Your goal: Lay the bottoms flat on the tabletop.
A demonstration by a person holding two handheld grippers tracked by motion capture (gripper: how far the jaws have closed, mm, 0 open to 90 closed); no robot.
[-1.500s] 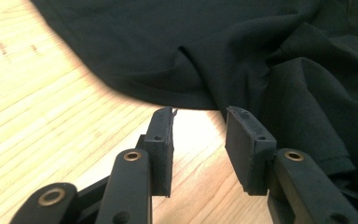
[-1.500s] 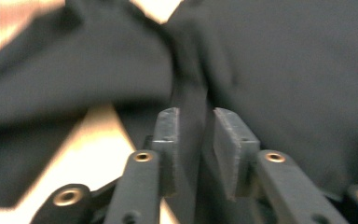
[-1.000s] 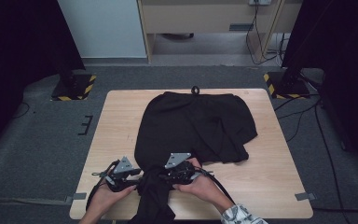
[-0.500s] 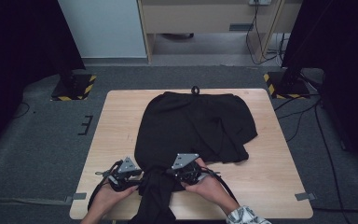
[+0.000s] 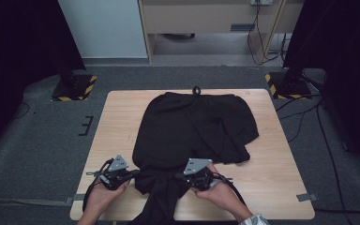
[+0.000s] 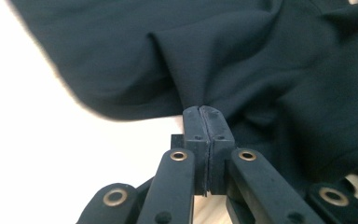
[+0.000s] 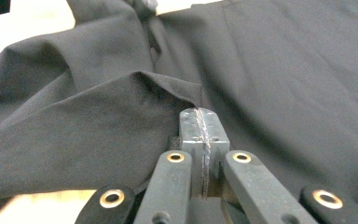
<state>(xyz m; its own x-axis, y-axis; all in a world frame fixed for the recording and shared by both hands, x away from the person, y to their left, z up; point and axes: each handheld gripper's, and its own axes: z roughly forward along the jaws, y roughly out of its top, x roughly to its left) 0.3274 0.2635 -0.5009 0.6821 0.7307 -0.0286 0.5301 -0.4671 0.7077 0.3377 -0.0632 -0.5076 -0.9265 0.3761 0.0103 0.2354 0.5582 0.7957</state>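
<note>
Writing: none legible
Garment: one black garment (image 5: 192, 126), spread on the bench (image 5: 117, 117), near end hanging over the front edge
Claws: two
Left claw (image 5: 132, 173): pinched shut on the garment's edge
Right claw (image 5: 180, 176): likewise clamped on cloth

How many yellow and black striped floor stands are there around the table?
2. One striped stand sits on the carpet beyond the table's far left corner, the other striped stand beyond its far right corner. More may be hidden in the dark at the sides.
</note>
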